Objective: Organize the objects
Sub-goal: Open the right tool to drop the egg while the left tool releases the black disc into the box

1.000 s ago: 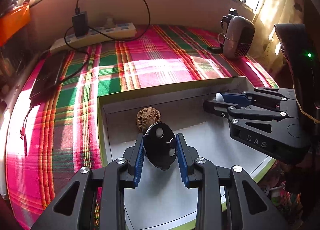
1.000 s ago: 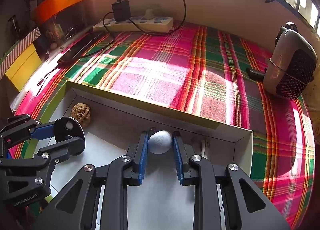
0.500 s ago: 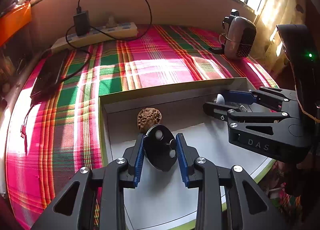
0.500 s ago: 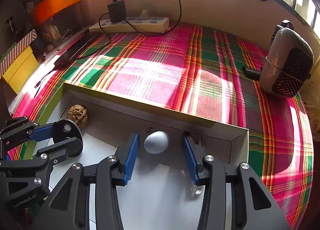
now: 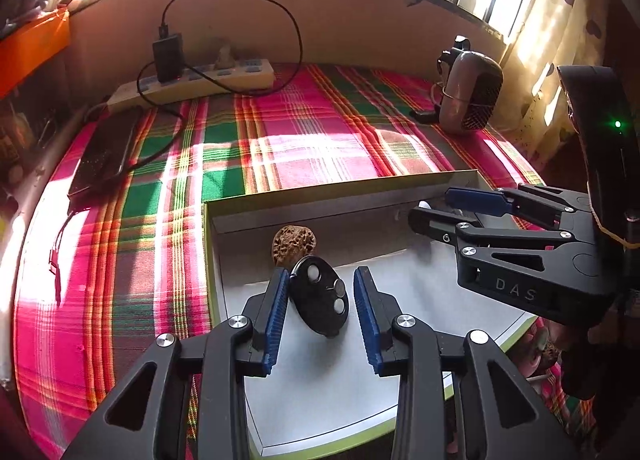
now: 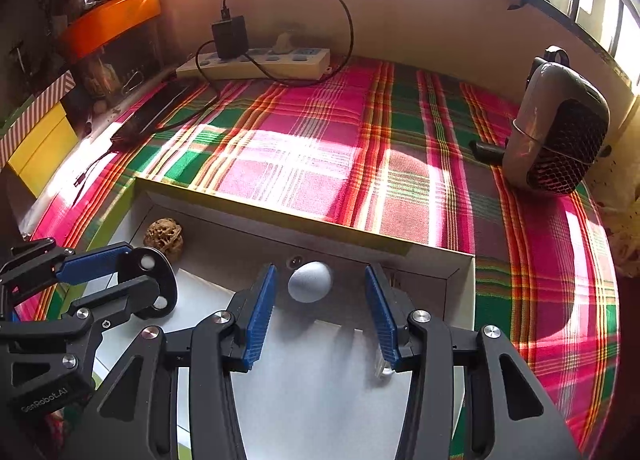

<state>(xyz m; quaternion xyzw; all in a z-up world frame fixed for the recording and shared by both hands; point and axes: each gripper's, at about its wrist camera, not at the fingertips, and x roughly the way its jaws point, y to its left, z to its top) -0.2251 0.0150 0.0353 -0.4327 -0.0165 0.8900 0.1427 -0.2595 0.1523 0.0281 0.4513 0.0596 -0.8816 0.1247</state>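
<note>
A shallow white box with a green rim [image 5: 320, 189] [image 6: 360, 238] lies on the plaid cloth. In the left wrist view my left gripper [image 5: 320, 300] is open around a black oval disc with white dots [image 5: 320, 302], which leans on the left pad. A brown walnut [image 5: 294, 244] [image 6: 164, 236] sits in the box's far left corner. In the right wrist view my right gripper [image 6: 318, 300] is open, with a white egg-shaped ball [image 6: 310, 282] resting between its fingers near the box's far wall. The right gripper also shows in the left wrist view [image 5: 448, 205].
A power strip with a black charger [image 5: 192, 79] [image 6: 256, 59] lies along the far wall. A dark phone [image 5: 102, 155] lies at the left. A small heater-like device [image 5: 470, 97] [image 6: 556, 139] stands at the right. Orange and yellow boxes [image 6: 108, 23] sit far left.
My right gripper has opened and let go of the white ball, which now rests in the box. My left gripper has opened slightly around the black disc.
</note>
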